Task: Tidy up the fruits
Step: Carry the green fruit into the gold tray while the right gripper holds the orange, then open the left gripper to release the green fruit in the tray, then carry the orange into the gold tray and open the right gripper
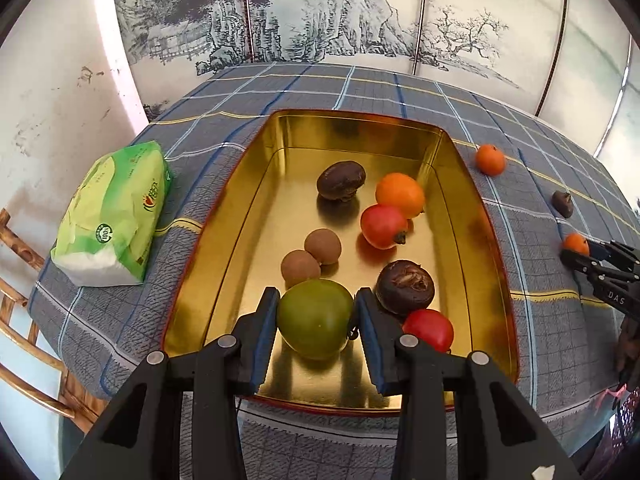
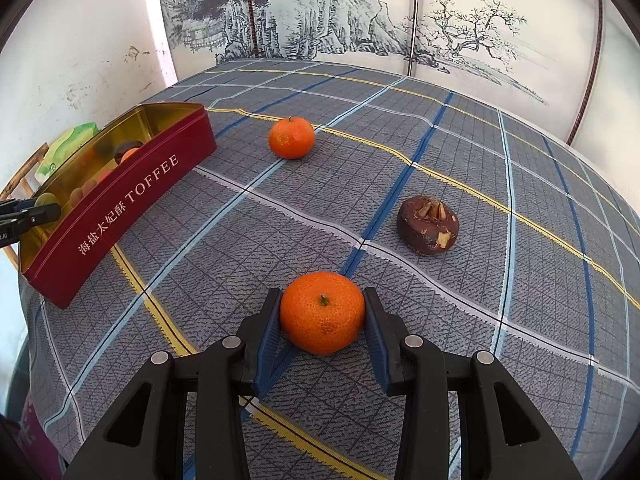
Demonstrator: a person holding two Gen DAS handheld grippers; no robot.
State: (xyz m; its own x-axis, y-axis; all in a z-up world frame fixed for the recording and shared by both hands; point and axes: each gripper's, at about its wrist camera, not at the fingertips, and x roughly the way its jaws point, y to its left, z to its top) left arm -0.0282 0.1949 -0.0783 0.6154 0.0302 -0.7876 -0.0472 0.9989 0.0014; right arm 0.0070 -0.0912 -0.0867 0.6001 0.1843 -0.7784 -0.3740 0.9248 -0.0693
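Your left gripper [image 1: 316, 312] clamps the green fruit [image 1: 314, 318] over the near end of the gold-lined tin [image 1: 460, 168], among 2 brown longans [image 1: 312, 254] and a red fruit [image 1: 428, 328]. Right of the tin, your right gripper [image 2: 322, 316] pinches a mandarin [image 2: 322, 312] resting on the plaid cloth [image 2: 500, 160]

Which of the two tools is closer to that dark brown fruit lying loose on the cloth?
The right. The right tool, closed on a mandarin, sits just beside the dark brown fruit. The left tool is over the tin, gripping a green fruit.
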